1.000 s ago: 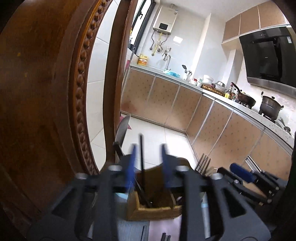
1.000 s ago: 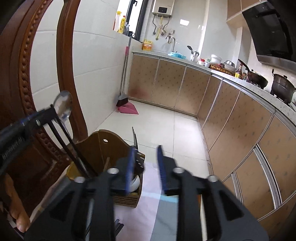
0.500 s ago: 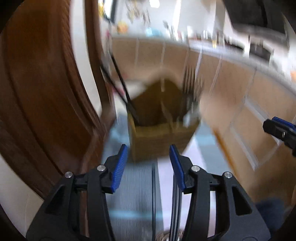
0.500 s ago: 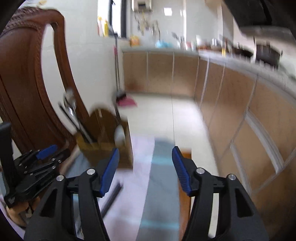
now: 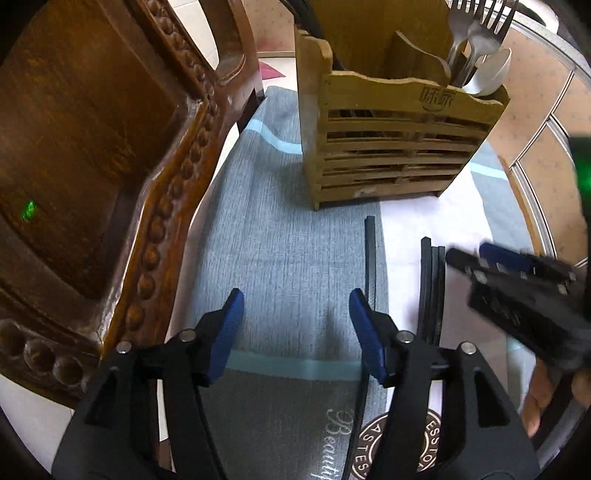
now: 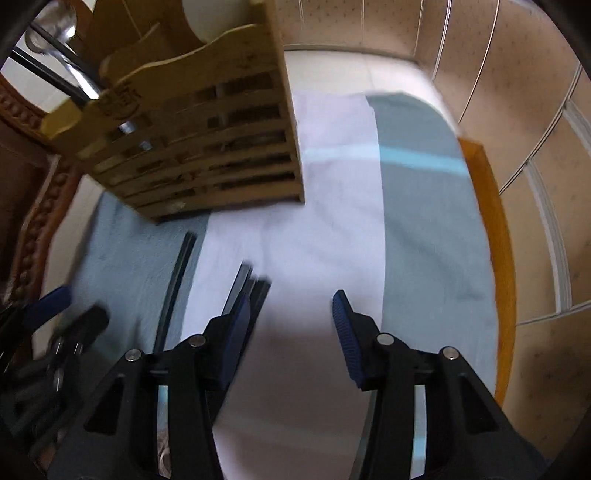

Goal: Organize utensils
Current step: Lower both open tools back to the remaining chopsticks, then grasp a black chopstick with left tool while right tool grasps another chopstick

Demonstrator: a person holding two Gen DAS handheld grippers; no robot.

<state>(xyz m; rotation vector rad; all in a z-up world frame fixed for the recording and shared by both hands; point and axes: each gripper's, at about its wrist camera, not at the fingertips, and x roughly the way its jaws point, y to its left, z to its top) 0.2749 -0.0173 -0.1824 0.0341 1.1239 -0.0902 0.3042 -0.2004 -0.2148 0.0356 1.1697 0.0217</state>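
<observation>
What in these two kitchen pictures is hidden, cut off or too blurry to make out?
- Wooden utensil holder: its contents below the rim are hidden by its slats; left view.
- Forks: tines cut by the top edge.
- Single black chopstick: its near end passes behind the left gripper.
- Chopstick bundle: smeared by motion blur, count unclear; right view.
- Right gripper: sharp, but the cloth beneath is blurred.

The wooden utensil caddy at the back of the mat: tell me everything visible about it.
The wooden utensil caddy is a light, bamboo-looking box with a slatted front, a scalloped top edge and an engraved mark near its right corner. Dividers split it into compartments and a taller back panel rises behind. It stands upright on the grey and white mat. Forks and a white spoon stand in its right compartment, dark chopsticks in the left. Neither hand-held gripper touches it.
</observation>
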